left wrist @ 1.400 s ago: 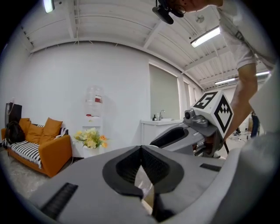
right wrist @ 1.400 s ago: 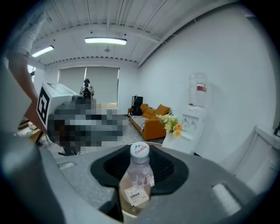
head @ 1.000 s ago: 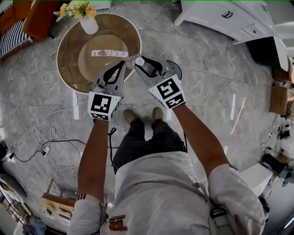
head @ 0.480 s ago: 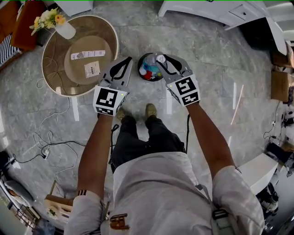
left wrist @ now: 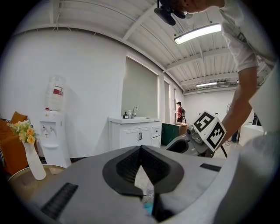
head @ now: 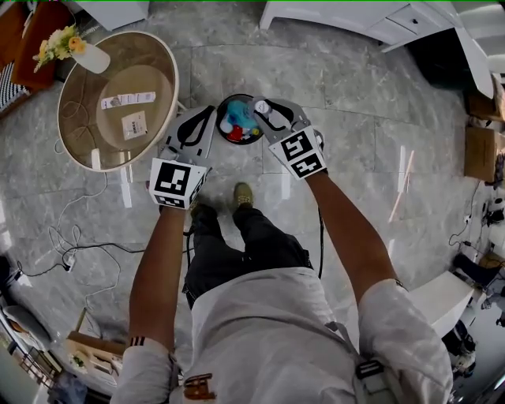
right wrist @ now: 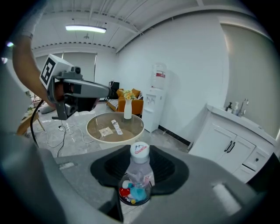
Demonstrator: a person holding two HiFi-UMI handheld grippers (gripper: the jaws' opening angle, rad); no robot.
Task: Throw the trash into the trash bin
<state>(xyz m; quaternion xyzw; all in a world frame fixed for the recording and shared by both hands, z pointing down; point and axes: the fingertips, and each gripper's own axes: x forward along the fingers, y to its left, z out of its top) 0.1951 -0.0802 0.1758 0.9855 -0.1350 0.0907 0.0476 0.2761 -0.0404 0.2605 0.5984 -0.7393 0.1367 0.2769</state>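
Observation:
My right gripper is shut on a clear plastic bottle with a white cap, held over the right side of the black round trash bin. In the right gripper view the bottle stands upright between the jaws, cap toward the camera. Below it lies the bin's colourful trash. My left gripper hangs just left of the bin, shut, with nothing in it. Its fingertips meet in the left gripper view. My left gripper also shows in the right gripper view at upper left.
A round glass table with papers and a vase of flowers stands left of the bin. White cabinets line the far side. Cables trail on the floor at left. The person's feet stand just before the bin.
Both grippers have swung right, from the table's edge to the bin. The right one still holds the bottle, and the left stays shut.

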